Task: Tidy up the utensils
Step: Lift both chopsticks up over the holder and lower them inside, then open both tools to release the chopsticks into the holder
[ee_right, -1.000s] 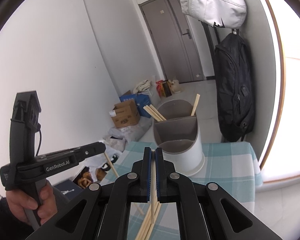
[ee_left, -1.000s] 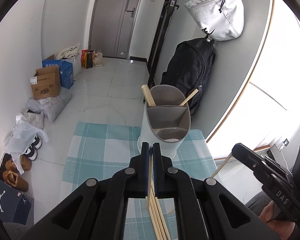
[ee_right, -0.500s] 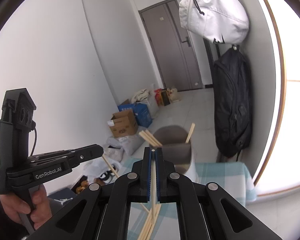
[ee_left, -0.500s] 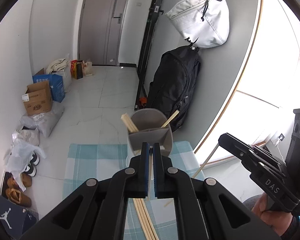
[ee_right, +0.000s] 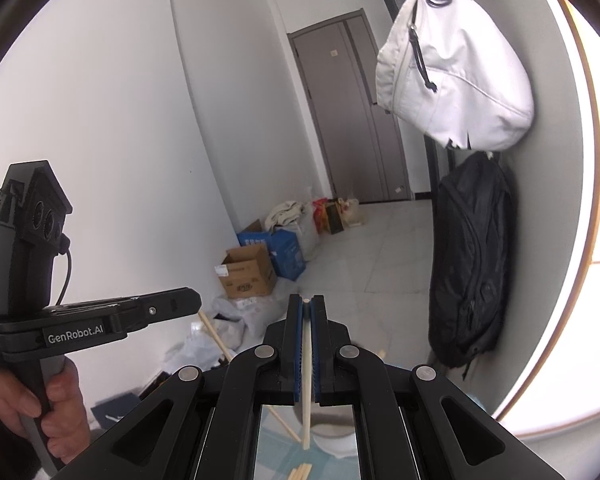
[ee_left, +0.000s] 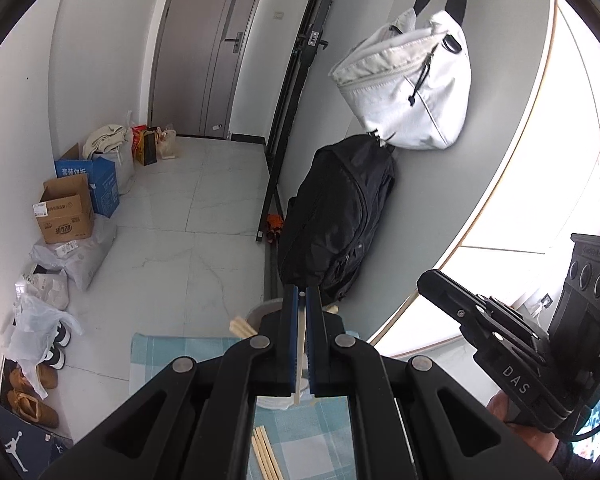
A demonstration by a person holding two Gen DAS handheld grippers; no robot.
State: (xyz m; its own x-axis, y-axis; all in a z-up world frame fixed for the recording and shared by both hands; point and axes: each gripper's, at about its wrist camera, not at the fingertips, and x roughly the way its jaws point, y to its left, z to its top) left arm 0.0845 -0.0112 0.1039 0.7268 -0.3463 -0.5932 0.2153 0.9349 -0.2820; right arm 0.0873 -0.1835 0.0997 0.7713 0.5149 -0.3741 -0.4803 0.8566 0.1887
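L gripper: fingers pinched narrow on one chopstick, stick running lengthwise between the blue pads, lower end poking out beneath them. R gripper: same, fingers clamped narrow on a 2nd chopstick, tip at the finger ends, tail hanging below. Both held up above the tabletop, which wears a teal/white check cloth.

Utensil holder, white w/ grey rim, near the tabletop's far edge, mostly hidden behind the L fingers; a few chopstick ends sticking out of its left side. In the R view only its white base visible under the gripper. Loose chopsticks lying on the cloth near the near edge, just below the L gripper; seen also in the R view.

Each gripper visible from the other's cam, hand on the L handle, part of a hand under the R one.

Bkgd: white bag and black backpack hanging on the wall, cardboard boxes and shoes on the floor.
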